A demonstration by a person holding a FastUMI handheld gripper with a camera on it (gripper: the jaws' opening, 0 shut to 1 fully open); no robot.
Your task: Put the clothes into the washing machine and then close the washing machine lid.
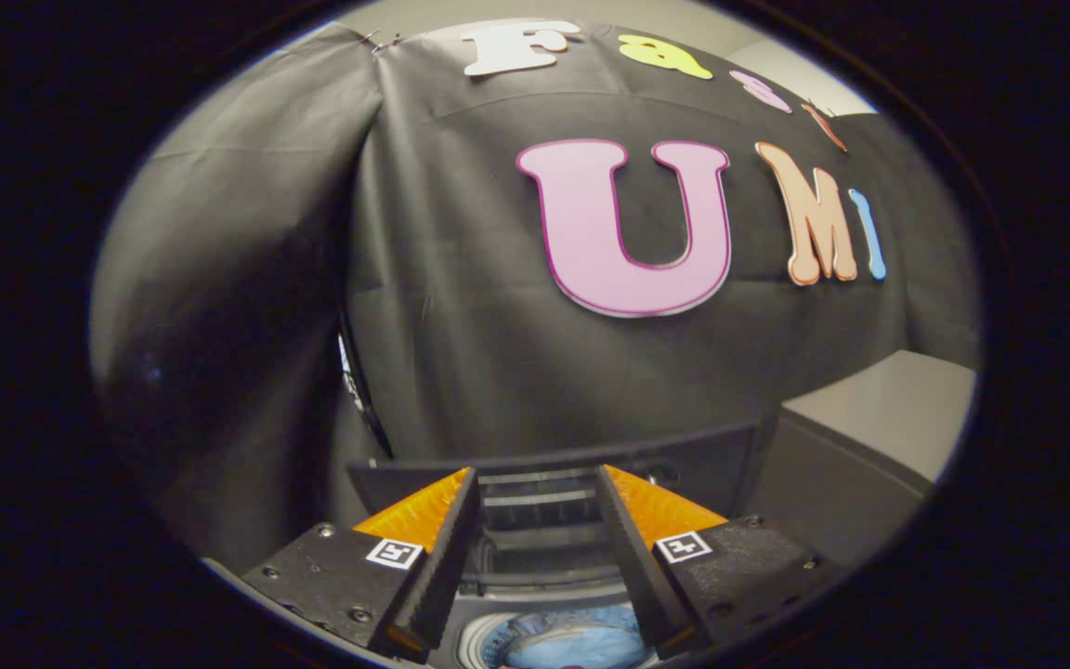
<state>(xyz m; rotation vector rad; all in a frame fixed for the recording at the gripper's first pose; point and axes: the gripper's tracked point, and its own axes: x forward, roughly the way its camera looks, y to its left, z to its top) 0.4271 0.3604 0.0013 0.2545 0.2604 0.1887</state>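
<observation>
You see blue clothes (572, 644) in the washing machine (535, 520), which is dark grey. The wall (461, 307) behind it is black cloth.

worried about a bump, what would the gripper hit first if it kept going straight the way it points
The gripper, fingers open on nothing, would probably meet the raised washing machine lid just ahead first; depth is unclear. The blue clothes lie below the fingers.
</observation>
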